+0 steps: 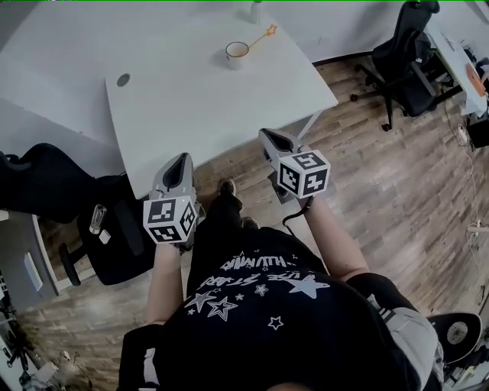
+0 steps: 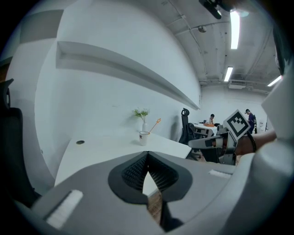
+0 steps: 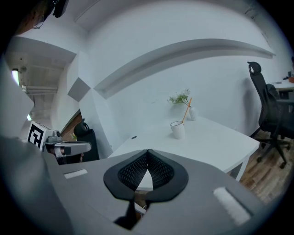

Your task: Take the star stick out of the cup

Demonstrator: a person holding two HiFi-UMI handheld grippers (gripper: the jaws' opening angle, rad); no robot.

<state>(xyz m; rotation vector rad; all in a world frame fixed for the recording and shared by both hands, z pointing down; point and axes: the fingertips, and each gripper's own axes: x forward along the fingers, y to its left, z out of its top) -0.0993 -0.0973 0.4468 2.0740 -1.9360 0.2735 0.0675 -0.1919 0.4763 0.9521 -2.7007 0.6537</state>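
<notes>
A white cup [image 1: 237,53] stands near the far edge of the white table [image 1: 191,107], with an orange star stick [image 1: 263,34] leaning out of it to the right. Both grippers hover over the table's near edge, far short of the cup. My left gripper [image 1: 183,157] is shut and holds nothing. My right gripper [image 1: 268,134] is also shut and holds nothing. The left gripper view shows the cup [image 2: 144,137] and the stick [image 2: 155,125] ahead beyond the closed jaws [image 2: 147,153]. In the right gripper view the cup [image 3: 177,129] and the stick [image 3: 187,109] sit ahead and to the right of the closed jaws [image 3: 148,151].
A small vase with a green sprig [image 1: 256,11] stands behind the cup by the wall. The table has a round cable hole [image 1: 123,79] at its left. Black office chairs stand at the far right [image 1: 405,53] and near left [image 1: 114,237]. The floor is wood.
</notes>
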